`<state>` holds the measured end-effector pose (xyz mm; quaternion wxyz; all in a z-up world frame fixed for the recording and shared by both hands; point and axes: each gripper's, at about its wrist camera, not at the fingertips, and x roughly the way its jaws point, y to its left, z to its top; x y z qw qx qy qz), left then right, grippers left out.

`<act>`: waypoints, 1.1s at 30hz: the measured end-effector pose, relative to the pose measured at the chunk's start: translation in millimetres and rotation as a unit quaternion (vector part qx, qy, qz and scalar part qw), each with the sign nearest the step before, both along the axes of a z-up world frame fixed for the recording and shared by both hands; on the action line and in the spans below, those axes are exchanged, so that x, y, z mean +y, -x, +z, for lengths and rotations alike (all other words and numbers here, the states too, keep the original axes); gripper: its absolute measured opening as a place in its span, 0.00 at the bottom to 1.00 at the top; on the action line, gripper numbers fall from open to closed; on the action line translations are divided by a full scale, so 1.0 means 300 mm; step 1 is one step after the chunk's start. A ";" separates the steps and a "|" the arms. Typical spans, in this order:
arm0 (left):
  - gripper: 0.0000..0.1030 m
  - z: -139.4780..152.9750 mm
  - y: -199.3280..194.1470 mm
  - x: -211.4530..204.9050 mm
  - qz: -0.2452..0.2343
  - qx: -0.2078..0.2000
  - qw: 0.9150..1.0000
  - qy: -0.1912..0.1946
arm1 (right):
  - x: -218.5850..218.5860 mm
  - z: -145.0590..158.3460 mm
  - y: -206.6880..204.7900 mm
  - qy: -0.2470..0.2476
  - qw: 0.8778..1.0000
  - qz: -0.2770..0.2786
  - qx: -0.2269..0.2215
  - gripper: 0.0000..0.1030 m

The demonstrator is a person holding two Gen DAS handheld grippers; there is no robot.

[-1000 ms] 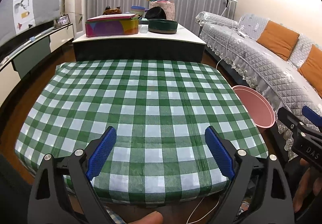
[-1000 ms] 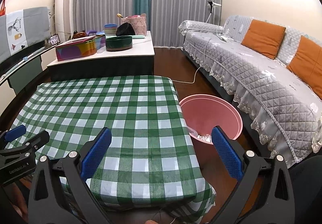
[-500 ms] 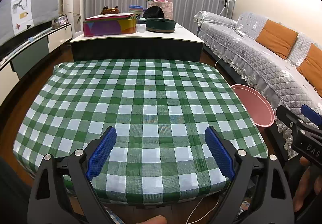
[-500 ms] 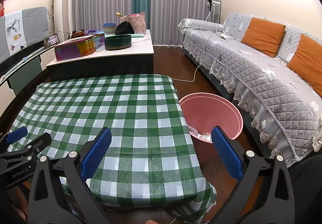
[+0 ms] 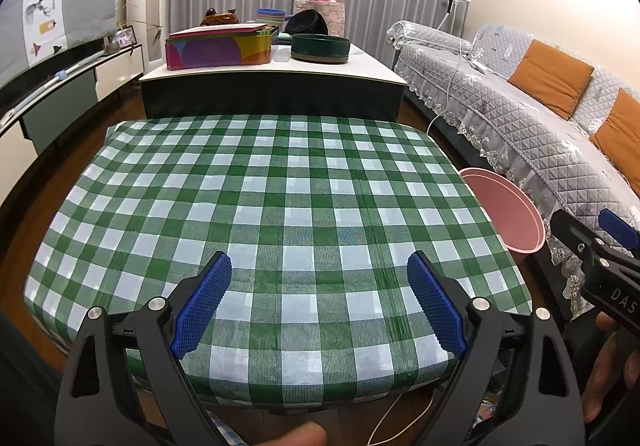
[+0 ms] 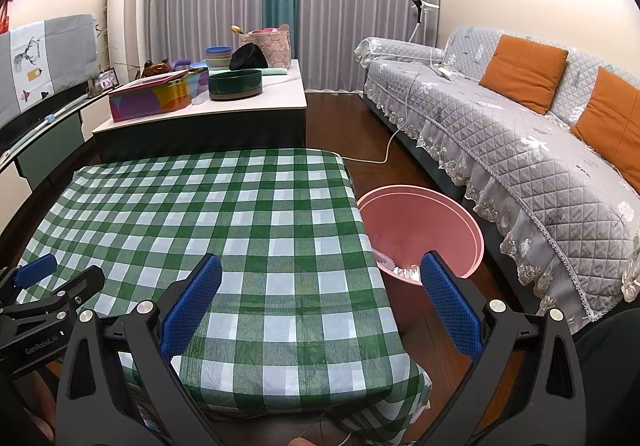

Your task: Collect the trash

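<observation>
Trash shows only as pale crinkled scraps [image 6: 402, 270] low inside the round pink plastic bin [image 6: 460, 221], which stands on the dark wood floor just beside the right edge of the low table draped in a green-and-white checked cloth [image 6: 240, 221], between that table and the grey quilted sofa [image 6: 520, 149] with orange cushions. What the scraps are made of is too small to tell. Left wrist view: left gripper [image 5: 319, 300] hovers over the near edge of the checked cloth, blue ribbed pads [image 5: 202, 302] spread wide, nothing between them. Same bin [image 5: 516, 213] seen partly past the cloth's right edge; contents hidden from this angle. Right gripper [image 6: 319, 302] held above the table's near right corner, pads [image 6: 450, 306] likewise spread wide and holding nothing; right pad overlaps the bin's near rim in view. Each gripper appears at the edge of the other's camera. Behind the checked table, a white-topped dark cabinet [image 6: 276, 95] carries a multicoloured rectangular tin [image 6: 150, 99], a round dark green container [image 6: 235, 84], stacked bowls [image 6: 218, 57] and a pink fabric basket [image 6: 270, 45]. White cable [image 6: 394, 143] trails across the floor from the sofa.
</observation>
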<state>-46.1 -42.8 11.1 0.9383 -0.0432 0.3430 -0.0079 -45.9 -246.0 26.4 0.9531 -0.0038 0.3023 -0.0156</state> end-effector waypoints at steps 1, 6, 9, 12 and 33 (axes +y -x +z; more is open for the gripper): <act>0.84 -0.003 -0.002 0.001 0.000 0.000 1.000 0.000 | 0.000 0.000 0.000 0.000 1.000 0.000 0.000 0.95; 0.84 -0.007 -0.002 0.000 -0.001 0.001 1.000 0.002 | 0.001 0.000 0.000 0.000 1.000 0.000 0.000 0.95; 0.84 -0.010 -0.002 -0.004 -0.001 0.000 1.000 0.001 | 0.001 -0.001 0.000 0.000 1.000 0.000 0.000 0.95; 0.85 -0.011 0.000 -0.006 -0.001 -0.002 1.000 0.001 | 0.002 0.000 -0.001 0.000 1.000 0.000 0.000 0.95; 0.86 -0.017 0.003 -0.008 -0.001 0.003 1.000 0.006 | 0.003 -0.001 -0.001 0.000 1.000 0.000 0.000 0.95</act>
